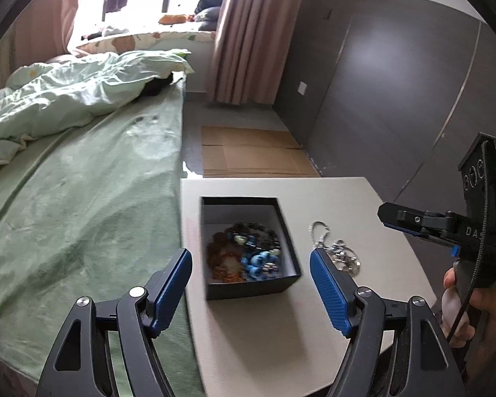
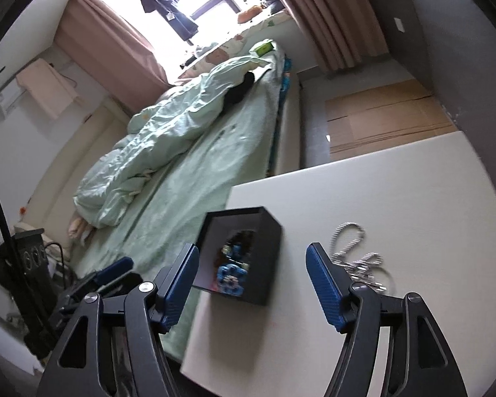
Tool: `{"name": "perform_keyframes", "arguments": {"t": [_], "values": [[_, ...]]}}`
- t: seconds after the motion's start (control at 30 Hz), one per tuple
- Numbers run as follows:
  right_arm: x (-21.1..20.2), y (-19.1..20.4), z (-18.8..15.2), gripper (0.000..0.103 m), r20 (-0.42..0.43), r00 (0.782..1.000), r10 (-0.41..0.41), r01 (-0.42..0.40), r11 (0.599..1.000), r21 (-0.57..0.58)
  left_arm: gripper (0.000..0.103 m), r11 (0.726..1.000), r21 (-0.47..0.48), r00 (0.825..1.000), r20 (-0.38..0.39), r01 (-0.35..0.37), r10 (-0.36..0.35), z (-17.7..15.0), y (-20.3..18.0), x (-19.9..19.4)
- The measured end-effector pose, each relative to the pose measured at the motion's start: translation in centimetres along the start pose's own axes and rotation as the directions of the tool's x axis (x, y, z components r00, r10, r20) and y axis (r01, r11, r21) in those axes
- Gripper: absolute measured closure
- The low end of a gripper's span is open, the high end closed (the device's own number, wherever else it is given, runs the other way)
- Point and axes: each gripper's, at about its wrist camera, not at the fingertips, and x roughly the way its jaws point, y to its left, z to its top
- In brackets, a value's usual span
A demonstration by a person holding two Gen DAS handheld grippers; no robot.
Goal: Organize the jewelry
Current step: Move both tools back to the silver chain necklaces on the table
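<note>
A silver chain necklace (image 1: 337, 248) lies loose on the white table (image 1: 363, 205), just to the right of a black open-topped box (image 1: 248, 248). Its looped end points away from the cameras and its tangled clasp end lies nearer. In the left wrist view, the chain sits just beyond the tip of the left gripper's (image 1: 249, 284) right-hand finger, partly hidden behind that blue pad, and not between the fingers. The box is what sits between them, slightly ahead of the tips.

Inside the box are beaded bracelets (image 1: 248, 251): dark beads toward the back, blue ones at the front right, amber and reddish ones at the front left.

The left gripper's jaws stand wide apart and hold nothing. In the right wrist view, the right gripper (image 2: 251, 278) is also spread wide and empty. From there the chain (image 2: 357, 254) lies just past and outside the right-hand finger, again partly covered by it, while the box (image 2: 241, 258) appears between the fingers, nearer the left one.

The right gripper (image 1: 423, 225) also shows at the right edge of the left wrist view, above the table's edge, its handle held by the person's hand (image 1: 473, 307).

The table stands against a bed with a green sheet (image 1: 82, 198) and a rumpled pale quilt (image 1: 66, 92). Flattened cardboard (image 1: 254, 152) lies on the floor beyond the table, beside a dark grey wall (image 1: 380, 82). Pink curtains (image 1: 251, 33) frame a bright window.
</note>
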Motion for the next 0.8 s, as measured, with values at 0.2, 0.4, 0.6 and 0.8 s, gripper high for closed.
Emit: {"name": "perform_keyframes", "arguments": {"t": [0.2,0.4,0.6,0.8], "values": [[-1.9,-2.9,-0.5,0.029,-0.015,0.999,-0.047,0.047,0.999,0.015,0.018,0.999,0.042,1.000,-0.010,0.022,-0.022,-0.1,-3.2,0.6],[-3.2,-5.4,-0.9,0.028,-0.010,0.997,-0.074,0.074,0.996,0.052,0.018,0.995,0.070,0.998,-0.028,0.064,-0.062,-0.1,-6.0,1.8],[-3.8,-8.1,-1.7,0.028,-0.018,0.995,-0.098,0.099,0.989,0.110,0.018,0.988,0.114,0.994,-0.054,0.106,-0.100,-0.6,-8.8,3.3],[-4.7,-10.6,-2.0,0.028,0.001,0.996,-0.095,0.093,0.979,0.184,0.018,0.978,0.174,0.990,-0.100,0.118,-0.102,-1.1,-11.2,5.5]]}}
